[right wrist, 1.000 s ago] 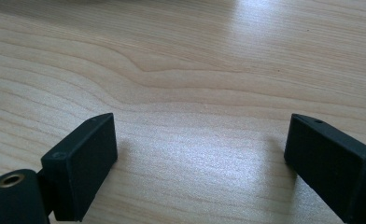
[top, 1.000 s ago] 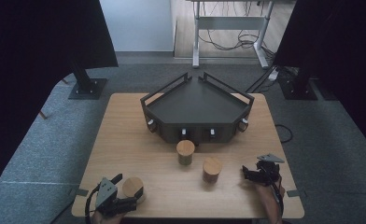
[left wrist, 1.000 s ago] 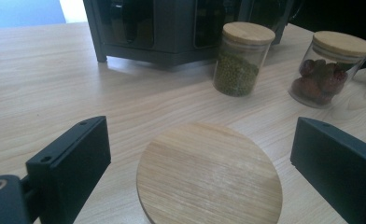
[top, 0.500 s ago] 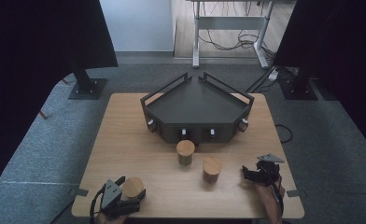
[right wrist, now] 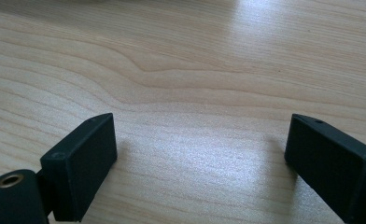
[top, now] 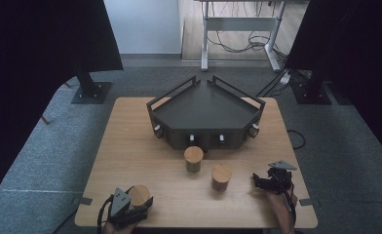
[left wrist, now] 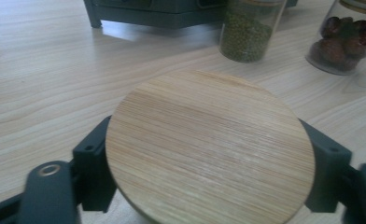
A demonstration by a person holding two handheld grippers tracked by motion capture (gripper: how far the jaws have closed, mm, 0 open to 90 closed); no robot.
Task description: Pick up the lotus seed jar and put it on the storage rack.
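The near jar (left wrist: 209,149), at the bench's (top: 130,146) front left corner, is sitting between the left gripper's (top: 125,207) jaws, which have just been closing and are now pressing its sides under the bamboo lid. I judge lifting straight and keeping it upright is wisest. The right gripper (right wrist: 200,158) is resting wide, holding nothing.

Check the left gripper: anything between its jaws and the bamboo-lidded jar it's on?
Nothing visible. The left gripper has just been closing its jaws, and they sit against both sides of the jar, under the bamboo lid, with nothing between. The other two jars stand apart, toward the tray.
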